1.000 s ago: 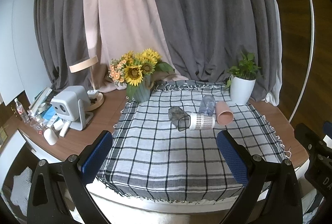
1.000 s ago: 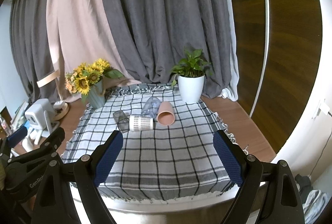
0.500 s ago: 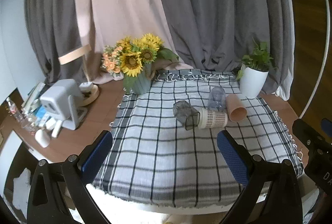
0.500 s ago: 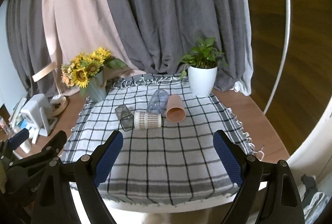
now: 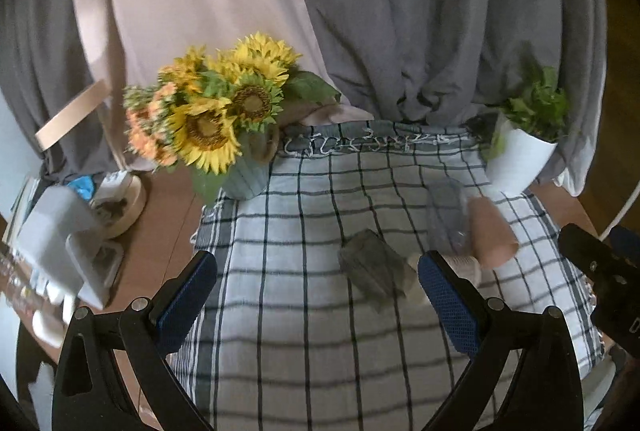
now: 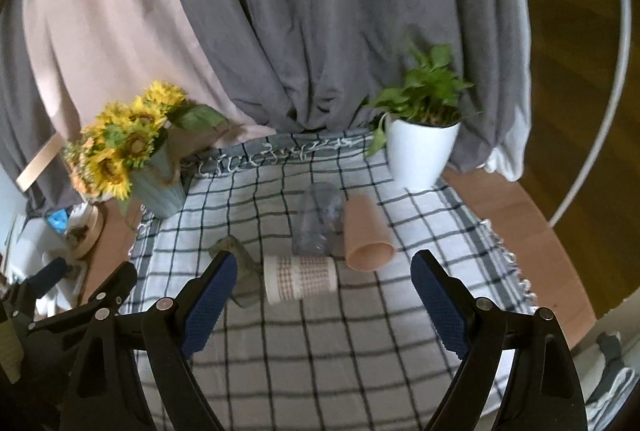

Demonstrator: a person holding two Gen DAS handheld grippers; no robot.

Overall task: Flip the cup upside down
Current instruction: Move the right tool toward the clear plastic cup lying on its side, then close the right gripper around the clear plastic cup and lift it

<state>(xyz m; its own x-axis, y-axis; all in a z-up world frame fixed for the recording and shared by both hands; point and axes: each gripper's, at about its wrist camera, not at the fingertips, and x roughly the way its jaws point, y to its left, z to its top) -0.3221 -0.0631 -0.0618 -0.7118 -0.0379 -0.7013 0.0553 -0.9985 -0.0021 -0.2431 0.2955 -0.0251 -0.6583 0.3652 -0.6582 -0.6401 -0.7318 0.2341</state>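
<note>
four cups (image 6: 300,278) lying sideways, looking light, rigid, rollable; gripping mid-body across the wall. both claws, left claw (image 5: 316,299) and right claw (image 6: 324,295), gaping wide, holding nothing.

Four cups (image 6: 300,278) lying down, two potted plants (image 6: 420,151), two grippers (image 6: 324,295)

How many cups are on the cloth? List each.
4, all lying down: grey cup leftmost, patterned cup beside it, clear cup behind, pink cup rightmost. None seems hidden.
</note>
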